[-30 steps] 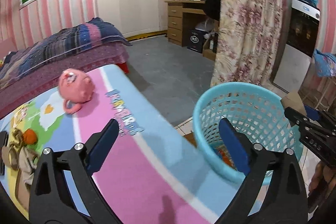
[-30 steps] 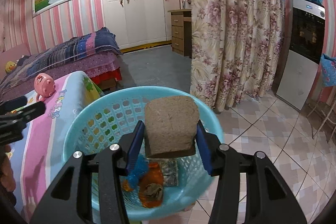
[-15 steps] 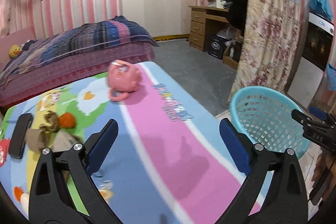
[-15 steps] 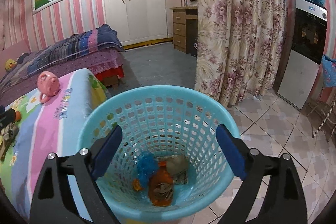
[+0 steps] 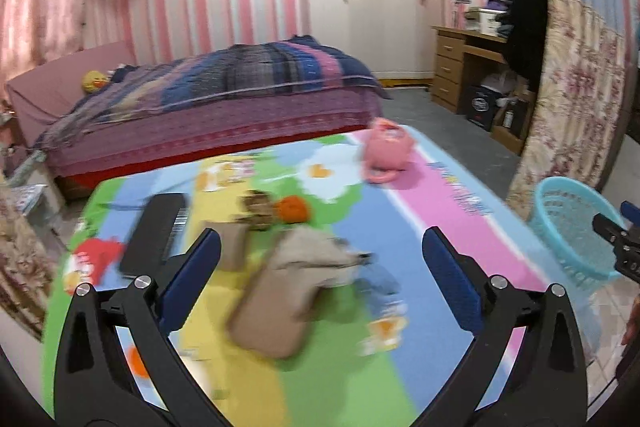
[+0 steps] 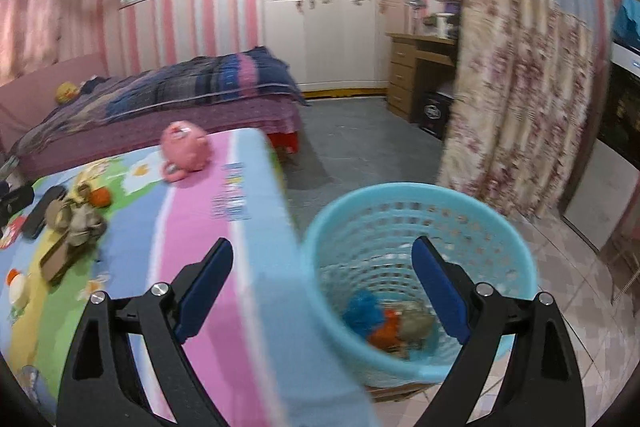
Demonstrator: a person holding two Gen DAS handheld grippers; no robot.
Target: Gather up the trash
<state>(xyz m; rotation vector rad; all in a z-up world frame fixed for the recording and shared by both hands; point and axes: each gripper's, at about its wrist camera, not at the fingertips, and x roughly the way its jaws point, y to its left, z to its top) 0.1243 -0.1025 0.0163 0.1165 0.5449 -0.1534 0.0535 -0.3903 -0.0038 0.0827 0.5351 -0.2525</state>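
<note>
Partly done: bin (image 6: 404,235) on floor beside table (image 6: 256,267) already holds blue, orange and tan scraps. Left on table: brown paper bag (image 5: 288,291), crumpled brown wad (image 5: 256,207), orange ball (image 5: 294,209), all near the middle-left of the mat, blurred. Left gripper (image 5: 320,275) spread wide, empty, aimed at bag. Right gripper (image 6: 322,291) also released, nothing between jaws, over table edge and bin
</note>
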